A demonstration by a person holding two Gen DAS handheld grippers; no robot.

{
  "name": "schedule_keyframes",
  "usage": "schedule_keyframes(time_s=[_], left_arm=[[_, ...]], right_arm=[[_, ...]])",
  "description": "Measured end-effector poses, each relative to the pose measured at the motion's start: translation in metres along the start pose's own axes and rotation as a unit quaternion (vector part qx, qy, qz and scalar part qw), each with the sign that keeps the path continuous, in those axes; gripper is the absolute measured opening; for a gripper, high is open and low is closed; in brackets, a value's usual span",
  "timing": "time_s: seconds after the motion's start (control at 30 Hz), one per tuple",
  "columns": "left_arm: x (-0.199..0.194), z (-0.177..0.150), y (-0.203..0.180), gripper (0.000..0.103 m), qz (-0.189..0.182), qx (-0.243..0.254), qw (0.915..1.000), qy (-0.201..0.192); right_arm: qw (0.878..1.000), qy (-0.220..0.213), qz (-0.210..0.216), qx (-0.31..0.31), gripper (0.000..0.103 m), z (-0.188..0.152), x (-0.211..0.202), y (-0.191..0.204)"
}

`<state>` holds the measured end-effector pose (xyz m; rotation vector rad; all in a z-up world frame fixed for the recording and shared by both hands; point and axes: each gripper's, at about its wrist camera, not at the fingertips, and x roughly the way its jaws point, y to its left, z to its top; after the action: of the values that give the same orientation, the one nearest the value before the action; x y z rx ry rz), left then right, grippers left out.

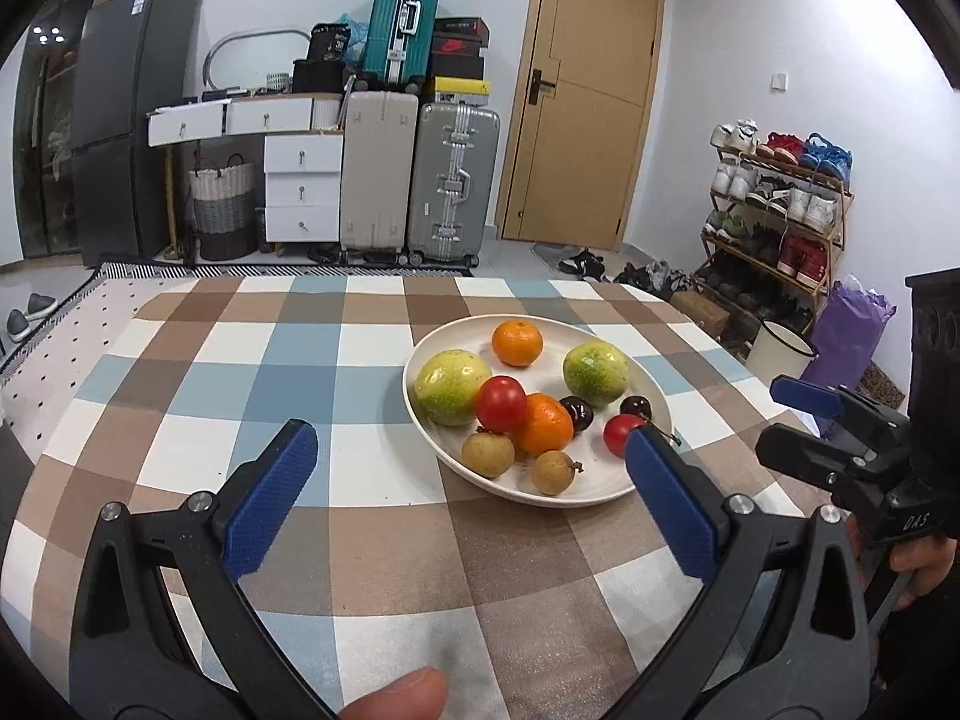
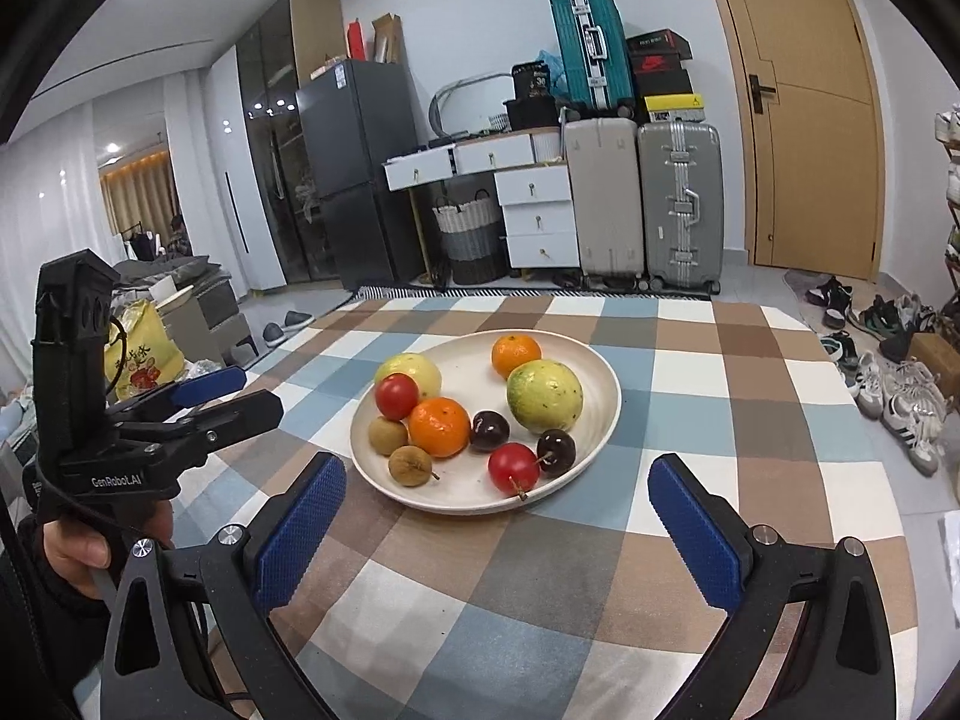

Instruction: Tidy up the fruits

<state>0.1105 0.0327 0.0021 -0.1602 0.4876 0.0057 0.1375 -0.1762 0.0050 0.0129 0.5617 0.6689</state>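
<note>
Since the fruits [image 2: 480, 414] heaped in the white plate [image 2: 603, 420] mid-table look small, round, probably bruisable, each wants a light pinch across its middle, while left gripper [image 1: 471, 501] and right gripper [image 2: 495, 531] gape empty nearside.

**Luggage, drawers and shoes around the checked table**

A checked tablecloth [image 1: 312, 360] in brown, blue and white covers the table. Against the far wall stand a beige suitcase [image 1: 378, 171] and a silver suitcase [image 1: 454, 180] side by side, with a teal suitcase [image 1: 403, 24] on top. To their left are white drawers [image 1: 302, 192], a woven basket [image 1: 223, 204] and a dark fridge [image 1: 129, 120]. A wooden door [image 1: 585, 90] is shut; a shoe rack [image 1: 780, 210] stands to its right.
</note>
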Motion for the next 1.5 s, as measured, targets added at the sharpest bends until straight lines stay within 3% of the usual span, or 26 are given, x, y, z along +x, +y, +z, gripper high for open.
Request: schedule_keyframes(time_s=[0.37, 0.6, 1.5], left_arm=[[-0.0012, -0.0051, -0.0086, 0.102, 0.007, 0.014, 0.9996, -0.022], [-0.0012, -0.0033, -0.0037, 0.102, 0.001, 0.0, 0.9997, -0.024], [-0.0027, -0.0053, -0.0082, 0.102, 0.007, 0.019, 0.9994, -0.029]], right_arm=[[0.999, -0.033, -0.001, -0.002, 0.102, -0.0023, -0.0062, -0.0018], [0.999, -0.038, -0.01, -0.006, 0.102, -0.0028, -0.0067, -0.0011], [0.999, -0.041, -0.015, -0.018, 0.103, -0.0031, -0.0091, 0.0004]])
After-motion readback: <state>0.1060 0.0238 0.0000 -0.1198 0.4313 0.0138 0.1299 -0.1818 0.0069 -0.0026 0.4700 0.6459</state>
